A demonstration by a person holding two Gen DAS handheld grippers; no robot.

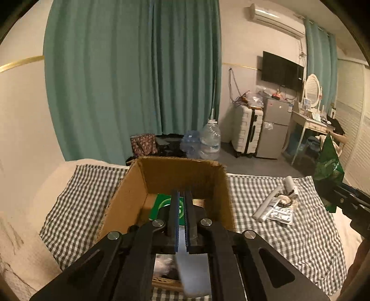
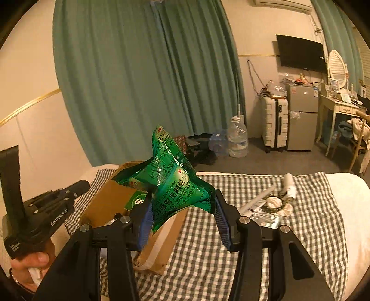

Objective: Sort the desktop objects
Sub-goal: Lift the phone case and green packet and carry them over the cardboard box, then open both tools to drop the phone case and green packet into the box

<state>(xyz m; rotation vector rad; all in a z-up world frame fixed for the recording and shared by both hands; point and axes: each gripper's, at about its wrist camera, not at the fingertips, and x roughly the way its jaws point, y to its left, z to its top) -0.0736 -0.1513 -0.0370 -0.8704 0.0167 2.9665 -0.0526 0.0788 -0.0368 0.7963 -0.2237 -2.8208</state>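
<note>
a lived-in bedroom in a home.
long teal curtains (image 1: 129,76) cover the far wall, with an air conditioner (image 1: 275,16) mounted high and a flat tv (image 1: 282,69) fixed to the wall beside them. under the tv stand a small silver fridge (image 1: 274,129) and a white suitcase (image 1: 247,132), close together. a white dressing table (image 1: 309,122) carries an oval mirror (image 1: 312,89) (its top crowded with small items). a big water jug (image 1: 210,139) sits on the floor, and a checked cloth (image 2: 231,243) covers the bed.

Green foil sachet (image 2: 175,183) crumpled, held aloft at 12 o'clock. Cardboard box (image 1: 129,196) open w/ green pack (image 1: 161,206) inside. White tube (image 1: 268,203) & silver packet (image 1: 281,214) lie at 2 o'clock on bed.
</note>
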